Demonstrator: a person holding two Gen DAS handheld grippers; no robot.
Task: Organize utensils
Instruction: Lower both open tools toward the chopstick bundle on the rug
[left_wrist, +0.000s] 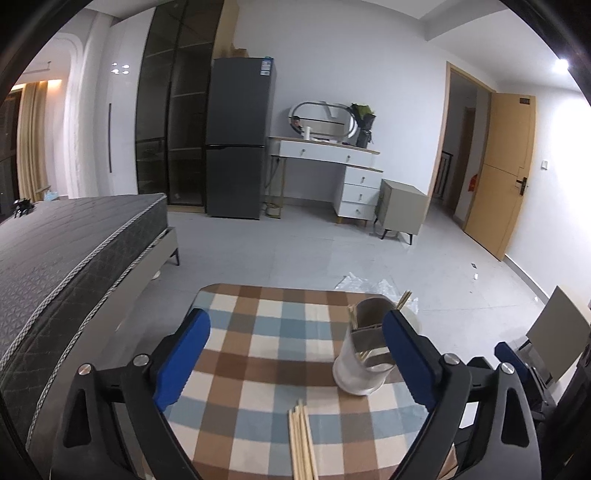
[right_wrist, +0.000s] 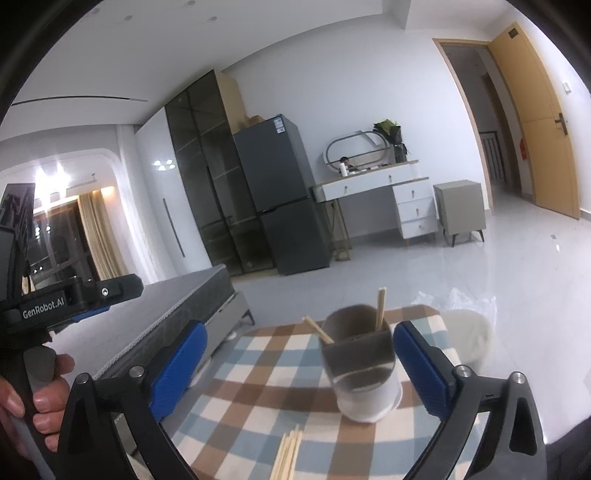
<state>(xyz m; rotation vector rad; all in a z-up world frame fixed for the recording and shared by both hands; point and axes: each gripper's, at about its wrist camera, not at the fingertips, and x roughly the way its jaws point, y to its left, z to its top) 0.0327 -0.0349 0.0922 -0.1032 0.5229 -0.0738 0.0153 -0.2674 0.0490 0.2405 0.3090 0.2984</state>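
A metal and white utensil holder (left_wrist: 364, 349) stands on the checked tablecloth (left_wrist: 266, 332), with two chopsticks (left_wrist: 403, 300) leaning inside it. A bundle of loose wooden chopsticks (left_wrist: 303, 441) lies on the cloth near the front edge. My left gripper (left_wrist: 295, 354) is open and empty, above the cloth; the holder is just inside its right finger. In the right wrist view, my right gripper (right_wrist: 299, 365) is open and empty, with the holder (right_wrist: 360, 369) between its fingers' span and the loose chopsticks (right_wrist: 288, 456) below. The left gripper body (right_wrist: 70, 299) shows at left.
A dark mattress bed (left_wrist: 74, 243) runs along the left of the table. A crumpled plastic sheet (left_wrist: 365, 284) lies on the floor beyond the table. A grey fridge (left_wrist: 238, 140), a white dresser (left_wrist: 332, 166) and a small cabinet (left_wrist: 400, 206) stand at the far wall.
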